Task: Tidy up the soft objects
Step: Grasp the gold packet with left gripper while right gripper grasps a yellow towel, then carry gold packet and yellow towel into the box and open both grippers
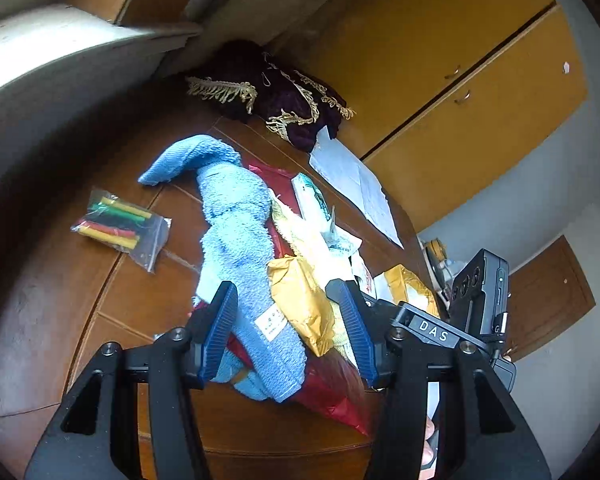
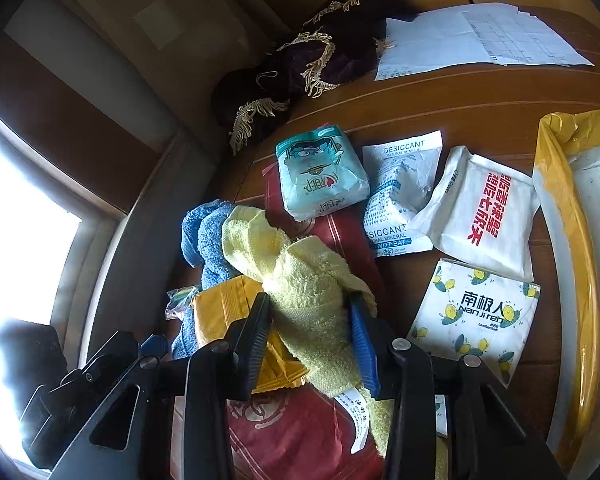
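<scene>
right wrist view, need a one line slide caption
Right gripper straddles a yellow towel amid packets on a wooden table.

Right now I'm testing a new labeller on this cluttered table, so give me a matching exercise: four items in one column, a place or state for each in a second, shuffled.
Items:
1. blue towel
2. yellow towel
3. dark fringed cloth
4. desiccant packet

Places or states:
A. bunched at the table's far edge
B. between the right gripper's fingers
C. flat, beside the teal tissue pack
D. between the left gripper's open fingers

Pairs: 1-D, 2-B, 3-A, 4-C
</scene>
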The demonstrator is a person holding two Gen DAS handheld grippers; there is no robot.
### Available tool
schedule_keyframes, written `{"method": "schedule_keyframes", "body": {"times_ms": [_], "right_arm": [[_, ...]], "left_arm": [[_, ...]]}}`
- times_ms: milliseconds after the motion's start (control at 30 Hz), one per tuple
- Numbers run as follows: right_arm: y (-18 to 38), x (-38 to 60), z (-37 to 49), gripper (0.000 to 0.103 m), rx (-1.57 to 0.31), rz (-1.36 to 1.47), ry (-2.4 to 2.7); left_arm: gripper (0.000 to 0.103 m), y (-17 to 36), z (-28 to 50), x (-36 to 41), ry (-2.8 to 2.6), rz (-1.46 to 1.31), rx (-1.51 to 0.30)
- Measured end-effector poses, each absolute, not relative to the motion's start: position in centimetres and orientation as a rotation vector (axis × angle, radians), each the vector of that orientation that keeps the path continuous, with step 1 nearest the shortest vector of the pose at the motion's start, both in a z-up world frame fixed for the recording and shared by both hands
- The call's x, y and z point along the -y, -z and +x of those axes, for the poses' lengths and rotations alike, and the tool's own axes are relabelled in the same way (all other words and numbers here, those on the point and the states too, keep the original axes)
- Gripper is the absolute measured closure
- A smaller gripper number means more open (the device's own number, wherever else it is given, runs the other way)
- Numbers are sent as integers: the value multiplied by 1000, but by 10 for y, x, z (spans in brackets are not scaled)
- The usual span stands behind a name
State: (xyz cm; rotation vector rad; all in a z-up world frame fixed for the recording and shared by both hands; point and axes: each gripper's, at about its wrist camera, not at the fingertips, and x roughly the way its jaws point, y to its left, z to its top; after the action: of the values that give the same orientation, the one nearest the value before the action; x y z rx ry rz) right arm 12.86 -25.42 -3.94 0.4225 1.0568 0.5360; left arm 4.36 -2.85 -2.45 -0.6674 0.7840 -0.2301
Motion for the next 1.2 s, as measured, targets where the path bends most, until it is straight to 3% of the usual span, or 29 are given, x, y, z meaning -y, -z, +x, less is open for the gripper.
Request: {"method": "schedule_keyframes", "body": {"times_ms": [267, 433, 533, 767, 900, 1200], "right_arm": [[42, 252, 127, 61, -1000, 420, -558], [43, 257, 123, 64, -987, 449, -557], [43, 260, 123, 66, -986, 465, -560], [41, 269, 123, 66, -982, 542, -579], [40, 273, 123, 66, -975, 580, -591], [21, 279, 110, 67, -869, 595, -626]], "left_arm": [[52, 41, 86, 64, 210, -597, -958], [54, 47, 88, 58, 210, -673, -974], [63, 50, 84, 50, 243, -769, -982], [63, 48, 91, 61, 185, -704, -1007], [72, 46, 88, 65, 152, -669, -981], [75, 25, 56, 47, 252, -776, -837]]}}
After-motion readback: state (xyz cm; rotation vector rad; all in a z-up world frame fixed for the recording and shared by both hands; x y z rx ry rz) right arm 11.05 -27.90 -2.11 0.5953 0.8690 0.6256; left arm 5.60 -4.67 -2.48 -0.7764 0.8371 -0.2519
